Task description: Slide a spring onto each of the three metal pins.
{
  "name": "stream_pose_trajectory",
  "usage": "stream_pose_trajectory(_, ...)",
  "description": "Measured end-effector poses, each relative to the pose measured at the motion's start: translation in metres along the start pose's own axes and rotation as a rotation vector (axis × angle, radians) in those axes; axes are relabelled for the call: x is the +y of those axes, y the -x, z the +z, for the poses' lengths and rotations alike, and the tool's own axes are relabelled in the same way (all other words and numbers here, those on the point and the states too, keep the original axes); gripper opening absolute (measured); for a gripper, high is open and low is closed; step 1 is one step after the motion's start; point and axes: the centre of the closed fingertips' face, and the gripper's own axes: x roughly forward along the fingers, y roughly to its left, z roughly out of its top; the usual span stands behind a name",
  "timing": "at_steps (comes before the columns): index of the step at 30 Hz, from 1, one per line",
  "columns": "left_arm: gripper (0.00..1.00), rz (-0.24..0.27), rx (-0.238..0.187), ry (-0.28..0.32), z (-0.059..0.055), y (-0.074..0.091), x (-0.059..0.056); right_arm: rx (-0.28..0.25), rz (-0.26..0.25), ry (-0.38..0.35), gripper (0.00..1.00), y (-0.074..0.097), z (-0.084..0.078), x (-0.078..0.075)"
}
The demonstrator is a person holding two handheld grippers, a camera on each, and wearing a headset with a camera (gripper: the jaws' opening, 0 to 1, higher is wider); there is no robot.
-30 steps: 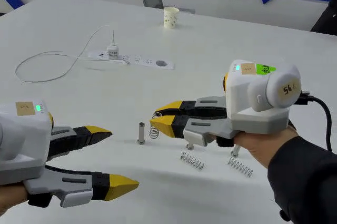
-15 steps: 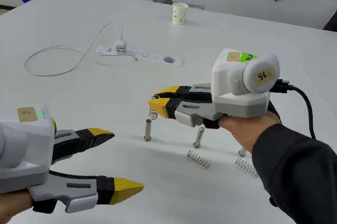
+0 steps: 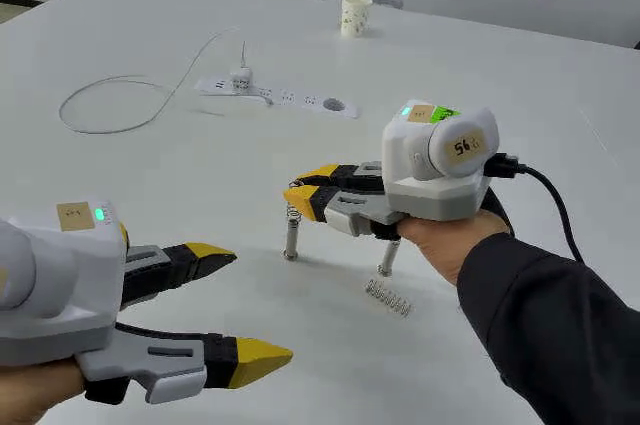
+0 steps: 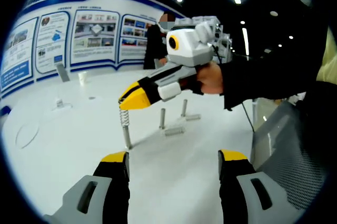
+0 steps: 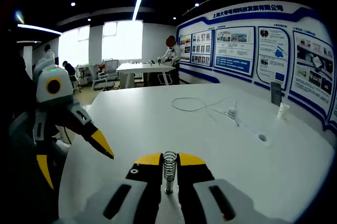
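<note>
My right gripper point(image 3: 302, 194) is shut on a small spring point(image 3: 293, 213), which it holds upright right over the leftmost metal pin point(image 3: 291, 242). In the right gripper view the spring point(image 5: 169, 165) sits between the yellow tips with the pin point(image 5: 168, 187) at its lower end. A second pin point(image 3: 386, 259) stands under the right hand; a loose spring point(image 3: 388, 297) lies in front of it. The left gripper view shows the three pins point(image 4: 127, 137) point(image 4: 162, 118) point(image 4: 184, 108) in a row. My left gripper point(image 3: 245, 307) hangs open at the near left, holding nothing.
A white power strip point(image 3: 290, 100) with a looping white cable point(image 3: 105, 105) lies at the back left, and a paper cup point(image 3: 355, 15) stands farther back. A black cable point(image 3: 548, 197) trails from the right gripper. Bare white table lies between the two grippers.
My right gripper has lifted the spring off the table beside the leftmost pin and brought it over that pin's top. The left gripper has stayed open.
</note>
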Motion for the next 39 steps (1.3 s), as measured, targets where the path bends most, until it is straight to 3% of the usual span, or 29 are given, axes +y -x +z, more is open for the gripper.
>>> stream_pose_trajectory(26, 0.69, 0.003, 0.008, 0.012, -0.004, 0.001, 0.001, 0.058, -0.018, -0.027, 0.12, -0.015, -0.027, 0.001)
stream_pose_trajectory(39, 0.69, 0.001, 0.009, 0.019, -0.004, 0.001, 0.001, 0.12, -0.025, -0.036, 0.12, -0.021, -0.047, 0.003)
